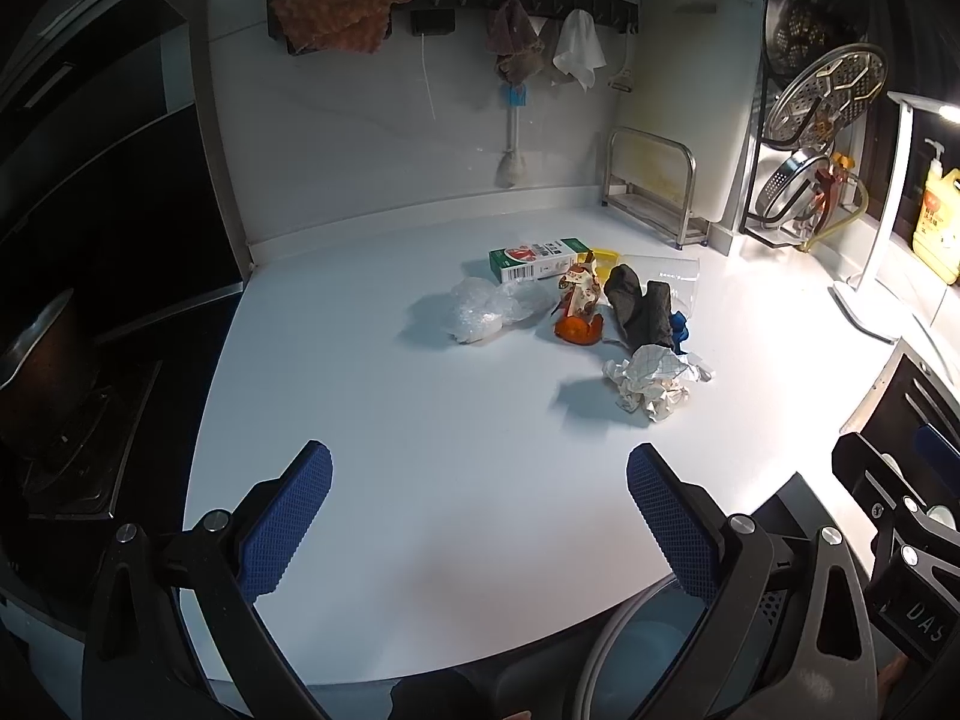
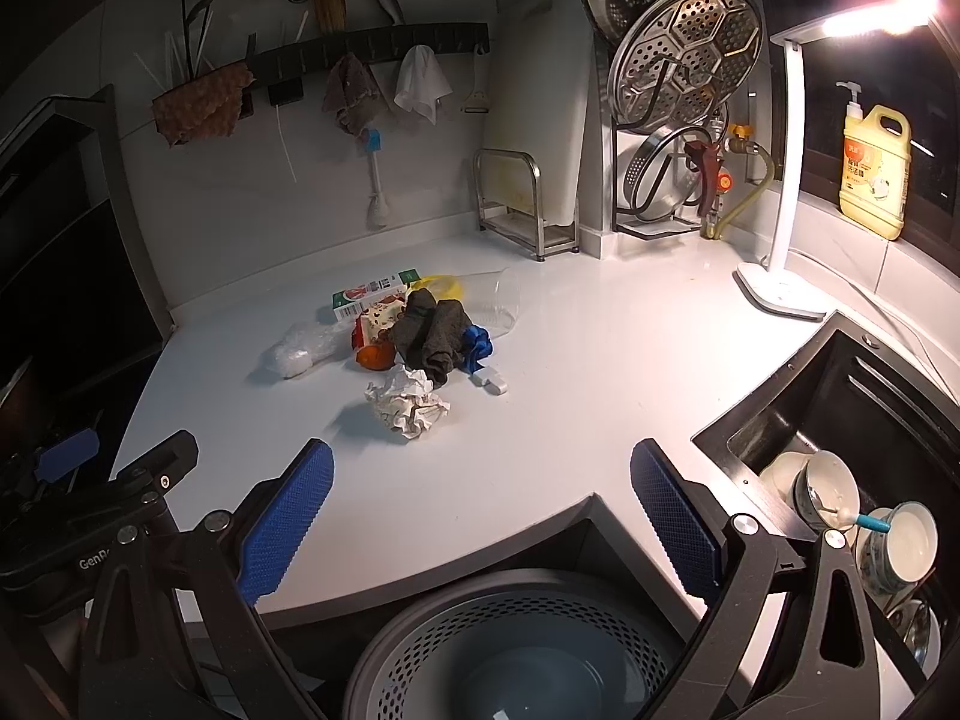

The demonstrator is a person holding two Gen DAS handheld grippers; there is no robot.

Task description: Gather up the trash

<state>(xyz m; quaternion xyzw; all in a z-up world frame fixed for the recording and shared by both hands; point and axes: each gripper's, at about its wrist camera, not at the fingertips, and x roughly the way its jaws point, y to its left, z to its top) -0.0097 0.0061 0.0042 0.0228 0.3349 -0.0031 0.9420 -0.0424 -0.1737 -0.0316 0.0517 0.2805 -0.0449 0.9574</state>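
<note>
A heap of trash lies mid-counter. It holds a crumpled paper ball [image 1: 654, 381] [image 2: 408, 402], a dark rag [image 1: 639, 303] [image 2: 429, 330], an orange peel [image 1: 577, 329] [image 2: 375, 356], a printed wrapper [image 1: 579, 288], a clear plastic bag [image 1: 486, 309] [image 2: 300, 351], a green-white carton [image 1: 537, 258] [image 2: 375, 294] and a clear cup [image 2: 495, 300]. My left gripper [image 1: 480, 516] stands open over the counter's near side, well short of the heap. Over the counter's front edge my right gripper [image 2: 480, 516] is open too, with nothing in it. A grey perforated bin [image 2: 510, 648] sits below the edge.
A sink [image 2: 840, 420] with bowls lies to the right, a stove with a pot [image 1: 42, 360] to the left. A white lamp [image 2: 780, 288], a pot-lid rack [image 2: 678, 120], a steel stand [image 1: 651, 186] and a yellow soap bottle [image 2: 873, 171] line the back.
</note>
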